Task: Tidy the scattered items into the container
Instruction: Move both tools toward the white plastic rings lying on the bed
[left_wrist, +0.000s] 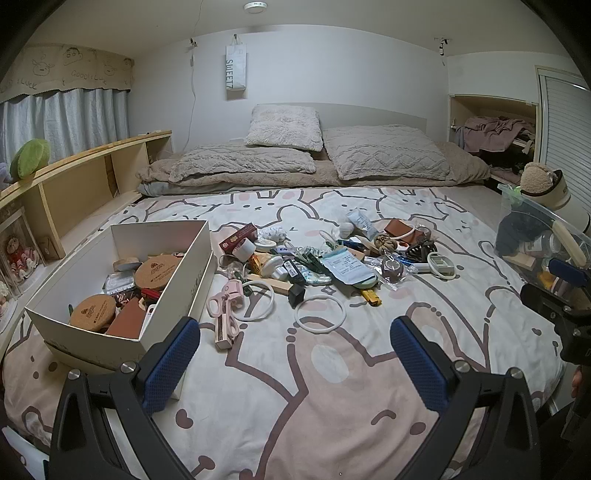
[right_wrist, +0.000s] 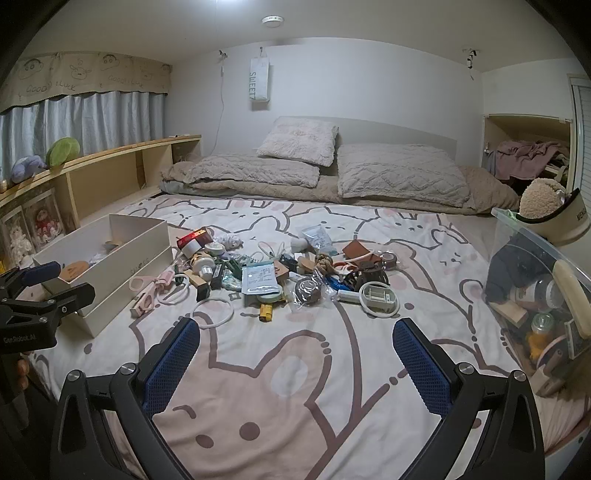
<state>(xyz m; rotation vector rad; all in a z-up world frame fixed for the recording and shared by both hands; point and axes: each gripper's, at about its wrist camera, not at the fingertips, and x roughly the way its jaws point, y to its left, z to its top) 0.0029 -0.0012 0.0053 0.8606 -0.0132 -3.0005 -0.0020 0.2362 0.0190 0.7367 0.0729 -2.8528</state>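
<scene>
Both tongs (left_wrist: 291, 354) (right_wrist: 293, 356) gape over quilted bedspread (left_wrist: 332, 387).

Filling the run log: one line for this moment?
left gripper: open, empty | right gripper: open, empty | white box: partly filled | clutter: on bed

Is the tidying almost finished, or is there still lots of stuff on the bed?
Some is done: the white box already holds cork coasters and other bits. Nothing is in hand: the left gripper and right gripper are both open and empty. Lots is left: the pile still lies on the bedsheet, including pink scissors and a white ring.
</scene>
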